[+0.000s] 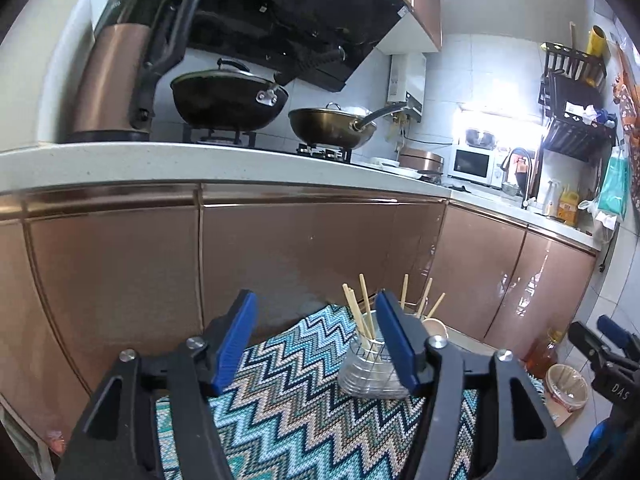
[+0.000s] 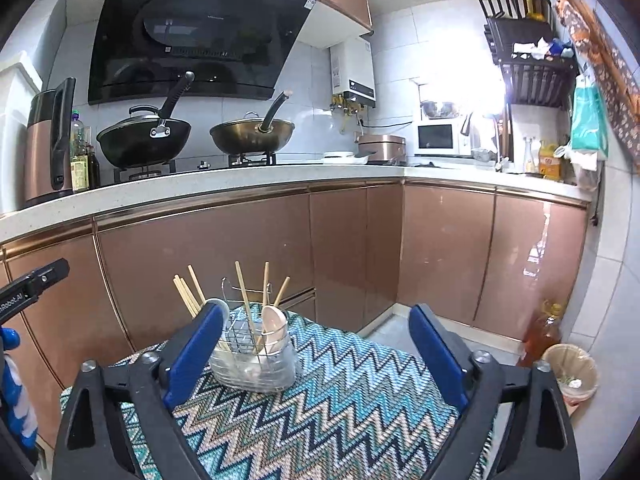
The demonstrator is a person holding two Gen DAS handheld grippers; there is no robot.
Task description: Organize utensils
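Note:
A clear utensil holder with a wire rack (image 2: 254,354) stands on the zigzag mat (image 2: 320,408). Several wooden chopsticks (image 2: 188,294) and a pale spoon (image 2: 274,322) stand upright in it. My right gripper (image 2: 316,354) is open and empty, just near of the holder, whose left side is behind my left finger. In the left wrist view the holder (image 1: 366,368) sits partly behind the right finger of my left gripper (image 1: 316,340), which is open and empty. The right gripper shows at that view's right edge (image 1: 604,356).
Copper-coloured cabinet doors (image 2: 240,256) stand close behind the mat. On the counter above are two woks (image 2: 144,140), a kettle (image 2: 48,140) and a microwave (image 2: 438,138). An oil bottle (image 2: 542,332) and a paper bowl (image 2: 574,372) stand on the floor at the right.

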